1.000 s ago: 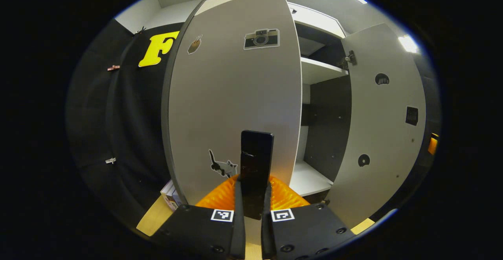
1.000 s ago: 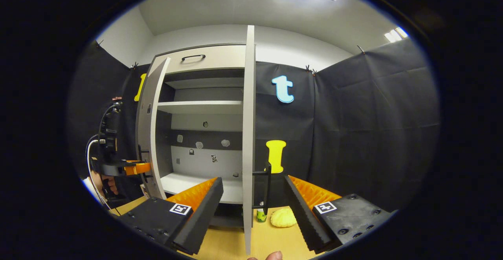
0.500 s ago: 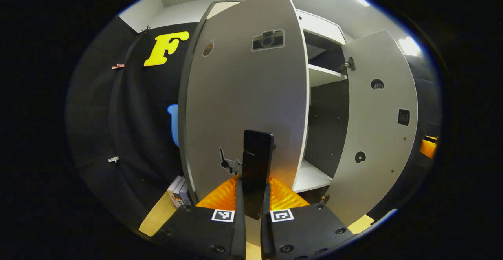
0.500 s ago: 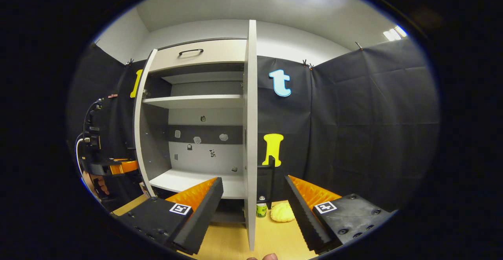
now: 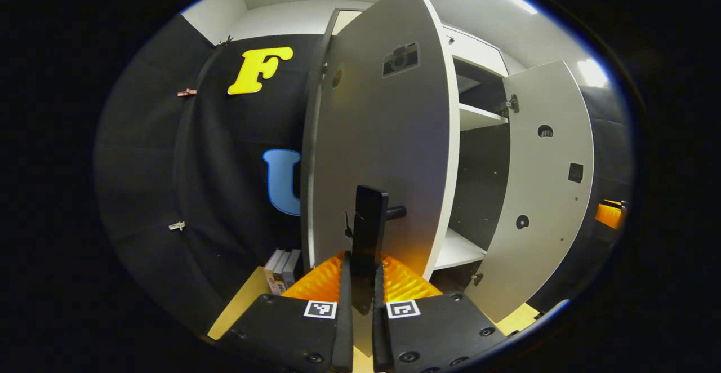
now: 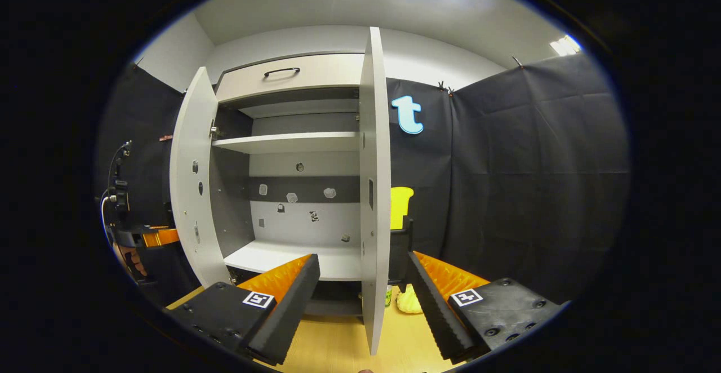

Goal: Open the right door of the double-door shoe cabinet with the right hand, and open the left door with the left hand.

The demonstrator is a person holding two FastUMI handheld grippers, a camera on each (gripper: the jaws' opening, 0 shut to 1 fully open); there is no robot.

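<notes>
Shoe cabinet (image 6: 293, 142) standing wide open on the tabletop (image 6: 332, 345). Right door (image 6: 374, 192) edge-on between the spread fingers of the right claw (image 6: 360, 305), untouched. Left door (image 5: 388, 147) swung out, its black handle (image 5: 369, 232) pinched by the left claw (image 5: 359, 300).

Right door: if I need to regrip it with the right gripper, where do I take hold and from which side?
Probably the black bar handle on the right door, outer face. It stands upright and proud of the panel, so come from the front with the right gripper, jaws level, straddling the bar. The door is edge-on; the handle is partly hidden behind it.
</notes>
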